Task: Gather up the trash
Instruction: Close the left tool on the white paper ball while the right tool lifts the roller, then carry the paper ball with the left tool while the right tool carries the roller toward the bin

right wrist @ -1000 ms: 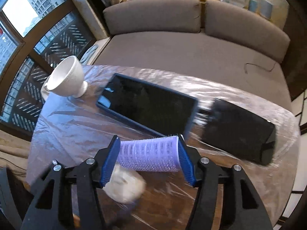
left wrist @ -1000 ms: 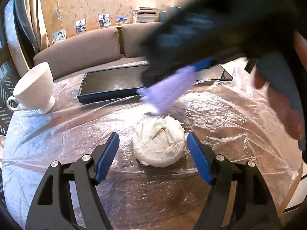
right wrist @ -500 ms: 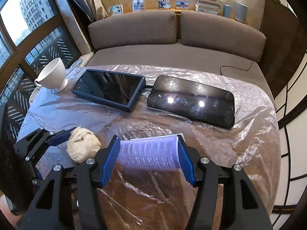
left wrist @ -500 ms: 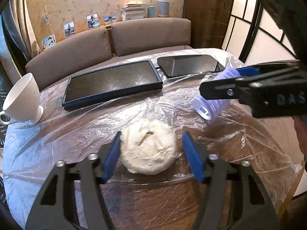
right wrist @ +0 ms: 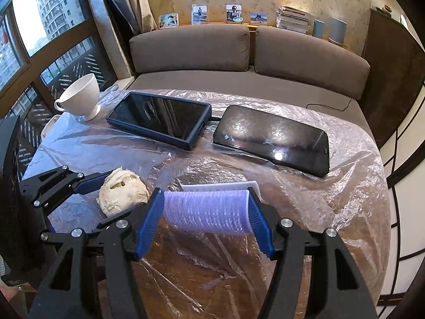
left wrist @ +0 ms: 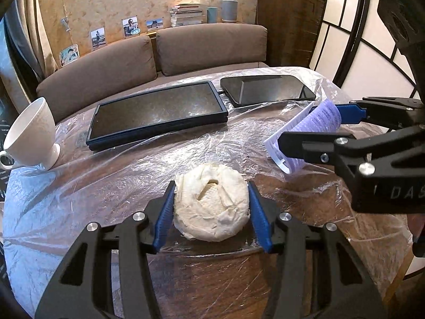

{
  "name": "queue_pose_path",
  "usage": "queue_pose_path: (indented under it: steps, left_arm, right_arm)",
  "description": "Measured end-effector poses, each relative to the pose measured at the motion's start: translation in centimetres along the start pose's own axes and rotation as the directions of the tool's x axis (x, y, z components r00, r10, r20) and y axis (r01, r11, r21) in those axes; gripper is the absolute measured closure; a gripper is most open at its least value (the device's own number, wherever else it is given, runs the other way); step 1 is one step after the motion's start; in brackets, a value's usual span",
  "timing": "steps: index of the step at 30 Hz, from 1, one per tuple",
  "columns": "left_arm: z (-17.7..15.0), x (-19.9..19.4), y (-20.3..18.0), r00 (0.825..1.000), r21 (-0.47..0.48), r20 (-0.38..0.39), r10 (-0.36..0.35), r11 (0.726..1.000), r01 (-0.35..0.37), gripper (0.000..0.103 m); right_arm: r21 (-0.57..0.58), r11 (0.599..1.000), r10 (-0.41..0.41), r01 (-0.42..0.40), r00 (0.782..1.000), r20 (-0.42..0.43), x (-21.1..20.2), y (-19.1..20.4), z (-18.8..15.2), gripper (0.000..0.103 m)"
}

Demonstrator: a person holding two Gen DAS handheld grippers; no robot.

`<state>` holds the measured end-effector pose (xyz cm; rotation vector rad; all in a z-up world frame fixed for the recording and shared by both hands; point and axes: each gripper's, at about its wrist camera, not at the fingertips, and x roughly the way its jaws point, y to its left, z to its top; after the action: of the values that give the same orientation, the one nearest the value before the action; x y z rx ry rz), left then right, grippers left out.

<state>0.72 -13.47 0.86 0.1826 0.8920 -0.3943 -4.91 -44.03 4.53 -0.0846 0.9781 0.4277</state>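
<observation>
Two tongs clamped, left tongs on paper wad, right tongs on purple roller

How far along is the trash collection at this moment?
Nothing looks binned yet; no bin is in view. In hand: the right hand-held gripper is shut on the purple hair roller, and the left hand-held gripper has closed against the crumpled white tissue ball on the plastic-covered table. Left: lifting the ball and carrying both away.

Each claw is black, with ribbed blue pads and silver screws.
</observation>
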Motion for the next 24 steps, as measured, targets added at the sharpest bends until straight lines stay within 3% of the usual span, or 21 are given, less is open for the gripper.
queue_pose_path:
  steps: [6,11,13,14,20,24]
  left_arm:
    - [0.0,0.0,0.1,1.000,-0.004,-0.001,0.003,1.000,-0.003,0.050]
    - [-0.1,-0.1,0.3,1.000,-0.014,-0.002,-0.001,1.000,0.001,0.050]
    - [-0.1,-0.1,0.2,1.000,-0.013,-0.002,-0.001,1.000,0.001,0.050]
    - [-0.1,-0.1,0.2,1.000,-0.015,-0.003,-0.001,1.000,0.001,0.050]
    - [-0.1,-0.1,0.2,1.000,-0.019,-0.004,-0.002,1.000,0.002,0.049]
    - [-0.1,-0.1,0.2,1.000,-0.015,-0.005,0.001,1.000,-0.001,0.049]
  right_arm:
    - [-0.040,0.998,-0.055,0.054,0.998,-0.009,0.7,0.6,-0.6,0.035]
    - [-0.002,1.000,-0.023,0.023,1.000,-0.012,1.0,0.1,-1.0,0.034]
    - [0.032,0.999,-0.008,0.008,1.000,-0.005,1.1,-0.4,-1.2,0.015]
    - [0.057,0.998,-0.004,0.003,1.000,0.015,0.9,-0.7,-1.3,0.013]
    - [0.144,0.989,0.029,-0.034,0.999,0.036,1.3,-2.0,-1.4,0.012]
    - [0.151,0.988,0.012,-0.017,0.999,0.034,1.8,-2.0,-1.6,0.012]
